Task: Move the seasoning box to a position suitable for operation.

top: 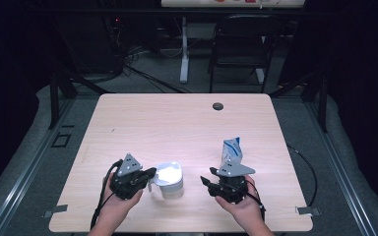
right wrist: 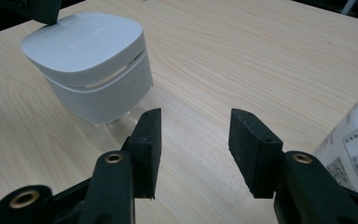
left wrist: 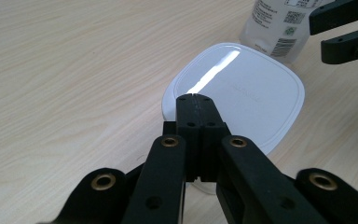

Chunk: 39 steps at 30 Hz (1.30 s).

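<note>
White lidded container [top: 170, 180] on bench [top: 177, 123], refill pouch [top: 232, 152] at its 3 o'clock. Left gripper [left wrist: 194, 100] fingers closed, empty, over the lid; right gripper [right wrist: 196, 140] fingers open, empty. Steadying the container before opening seems wise.

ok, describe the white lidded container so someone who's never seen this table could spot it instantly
Start at the light wooden table and go to its near edge, between the two hand-held grippers. The white container stands right beside the left gripper, whose jaws are closed at its lid. Unlike the taller blue-and-white pouch near the right gripper, it is squat, plain white, with a rounded-square lid.
</note>
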Each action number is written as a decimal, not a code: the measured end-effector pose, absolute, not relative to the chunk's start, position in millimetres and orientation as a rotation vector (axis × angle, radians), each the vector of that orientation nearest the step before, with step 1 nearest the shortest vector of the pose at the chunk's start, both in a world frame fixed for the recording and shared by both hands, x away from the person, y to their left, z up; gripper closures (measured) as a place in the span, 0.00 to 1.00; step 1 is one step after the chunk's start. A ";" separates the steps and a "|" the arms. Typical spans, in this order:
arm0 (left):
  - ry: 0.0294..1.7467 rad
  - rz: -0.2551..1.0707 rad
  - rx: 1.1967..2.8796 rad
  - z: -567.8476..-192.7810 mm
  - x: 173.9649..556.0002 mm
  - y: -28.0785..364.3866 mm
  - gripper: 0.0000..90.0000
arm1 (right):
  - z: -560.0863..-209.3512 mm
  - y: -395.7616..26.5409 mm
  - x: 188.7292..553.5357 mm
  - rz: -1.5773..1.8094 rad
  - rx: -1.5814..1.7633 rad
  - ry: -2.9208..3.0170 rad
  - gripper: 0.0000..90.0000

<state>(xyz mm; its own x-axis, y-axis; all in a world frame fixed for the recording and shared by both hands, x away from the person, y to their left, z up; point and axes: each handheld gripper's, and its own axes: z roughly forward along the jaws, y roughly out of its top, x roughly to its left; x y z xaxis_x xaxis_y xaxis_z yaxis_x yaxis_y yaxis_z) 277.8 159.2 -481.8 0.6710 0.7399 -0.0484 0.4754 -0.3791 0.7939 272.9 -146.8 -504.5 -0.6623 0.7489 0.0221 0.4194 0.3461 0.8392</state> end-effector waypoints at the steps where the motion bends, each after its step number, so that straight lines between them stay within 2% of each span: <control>1: 0.937 0.401 2.048 -481.8 277.8 159.3 1.00 | -504.5 -144.8 273.8 1.237 1.024 2.251 0.61; 39: 0.944 0.392 2.035 -482.9 277.7 161.3 1.00 | -507.6 -103.1 282.0 1.204 0.915 2.324 0.60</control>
<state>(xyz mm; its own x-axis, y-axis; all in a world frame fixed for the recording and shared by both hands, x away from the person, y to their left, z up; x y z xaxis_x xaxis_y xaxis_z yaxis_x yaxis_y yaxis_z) 277.7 161.3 -482.9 0.6676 0.7420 -0.0614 0.4800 -0.3659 0.7973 282.0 -103.1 -507.6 -0.7225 0.6909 -0.0254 0.3779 0.4255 0.8223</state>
